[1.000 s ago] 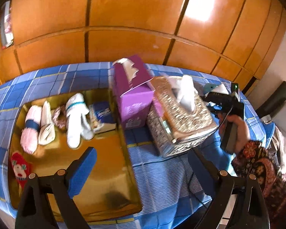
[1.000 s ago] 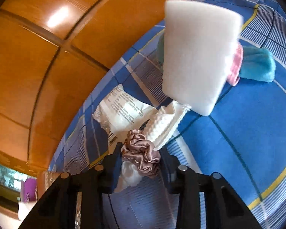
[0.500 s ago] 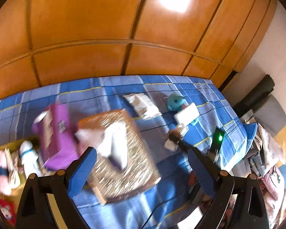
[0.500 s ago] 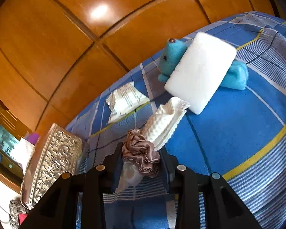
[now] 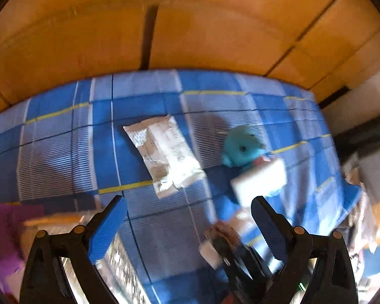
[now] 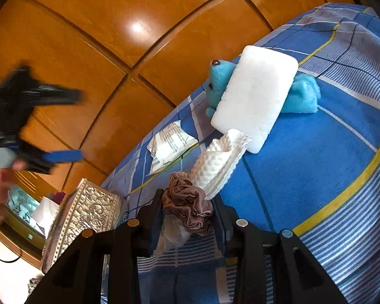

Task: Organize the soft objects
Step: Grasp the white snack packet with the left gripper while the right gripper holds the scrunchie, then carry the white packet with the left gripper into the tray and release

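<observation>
A blue plaid cloth (image 6: 316,177) is spread over the tabletop. A white sponge (image 6: 255,96) is leaned against a turquoise plush toy (image 6: 219,83). The right claw (image 6: 187,217) is clenched on a brown scrunchie (image 6: 187,210) and embossed tissue (image 6: 217,162). The left claw (image 5: 187,217) is held released, nothing between its fingers.

A blue plaid bedsheet with yellow lines (image 6: 329,152) is backed by glossy orange wooden wall panels (image 6: 109,25); an embossed silver tissue box (image 6: 83,215) is seen at left.
</observation>
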The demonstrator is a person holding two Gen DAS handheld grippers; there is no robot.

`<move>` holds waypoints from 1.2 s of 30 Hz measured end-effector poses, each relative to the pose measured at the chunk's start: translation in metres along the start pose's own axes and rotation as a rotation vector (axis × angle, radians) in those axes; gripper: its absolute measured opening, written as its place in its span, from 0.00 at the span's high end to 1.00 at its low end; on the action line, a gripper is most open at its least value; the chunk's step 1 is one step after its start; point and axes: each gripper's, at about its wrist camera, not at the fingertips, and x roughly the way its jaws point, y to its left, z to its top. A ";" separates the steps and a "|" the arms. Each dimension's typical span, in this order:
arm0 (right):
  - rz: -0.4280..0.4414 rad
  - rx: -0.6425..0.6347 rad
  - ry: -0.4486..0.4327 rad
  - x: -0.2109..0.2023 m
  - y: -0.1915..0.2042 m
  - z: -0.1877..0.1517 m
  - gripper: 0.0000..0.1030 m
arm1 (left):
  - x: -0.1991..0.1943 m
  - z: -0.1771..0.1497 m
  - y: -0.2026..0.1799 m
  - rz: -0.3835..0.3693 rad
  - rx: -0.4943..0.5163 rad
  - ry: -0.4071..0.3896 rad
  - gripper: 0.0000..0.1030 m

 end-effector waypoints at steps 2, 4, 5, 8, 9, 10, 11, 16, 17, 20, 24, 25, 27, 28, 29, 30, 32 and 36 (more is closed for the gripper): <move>0.016 0.010 -0.009 -0.001 -0.003 0.001 0.66 | 0.026 0.009 0.000 0.046 -0.012 0.024 0.04; 0.029 0.014 -0.015 -0.002 -0.005 0.001 0.66 | 0.055 0.020 0.001 0.099 -0.016 0.065 0.04; 0.034 0.014 -0.017 -0.003 -0.005 0.000 0.66 | 0.064 0.023 0.003 0.106 -0.035 0.075 0.04; 0.051 0.022 -0.024 -0.004 -0.008 0.000 0.66 | 0.086 0.034 0.004 0.115 -0.059 0.103 0.04; 0.057 0.024 -0.028 -0.005 -0.009 0.000 0.66 | 0.090 0.037 0.004 0.122 -0.071 0.103 0.04; 0.063 0.028 -0.033 -0.005 -0.011 0.000 0.66 | 0.095 0.041 0.004 0.123 -0.079 0.103 0.04; 0.066 0.031 -0.035 -0.005 -0.011 0.001 0.66 | 0.099 0.043 0.003 0.124 -0.079 0.108 0.04; 0.078 0.037 -0.045 -0.006 -0.013 0.001 0.66 | 0.116 0.053 -0.001 0.191 -0.063 0.106 0.07; 0.079 0.038 -0.046 -0.007 -0.014 0.001 0.66 | 0.117 0.054 -0.001 0.197 -0.065 0.103 0.11; 0.084 0.041 -0.050 -0.008 -0.015 0.001 0.66 | 0.123 0.052 0.004 0.203 -0.074 0.109 0.27; 0.084 0.040 -0.051 -0.008 -0.016 -0.004 0.66 | 0.119 0.046 -0.001 0.216 -0.007 0.071 0.38; 0.084 0.040 -0.050 -0.008 -0.016 -0.004 0.66 | 0.117 0.044 0.001 0.209 -0.009 0.073 0.38; 0.083 0.039 -0.051 -0.008 -0.016 -0.004 0.66 | 0.113 0.039 0.006 0.188 -0.032 0.081 0.41; 0.083 0.039 -0.051 -0.008 -0.016 -0.004 0.66 | 0.110 0.038 0.008 0.179 -0.043 0.083 0.42; 0.082 0.038 -0.050 -0.008 -0.016 -0.004 0.66 | 0.108 0.036 0.010 0.169 -0.051 0.083 0.42; 0.079 0.037 -0.050 -0.009 -0.017 -0.005 0.66 | 0.103 0.034 0.010 0.161 -0.050 0.079 0.42; 0.073 0.033 -0.048 -0.009 -0.017 -0.005 0.66 | 0.094 0.032 0.011 0.149 -0.040 0.066 0.42; 0.057 0.028 -0.043 -0.007 -0.011 -0.004 0.66 | 0.067 0.027 0.007 0.108 -0.011 0.035 0.42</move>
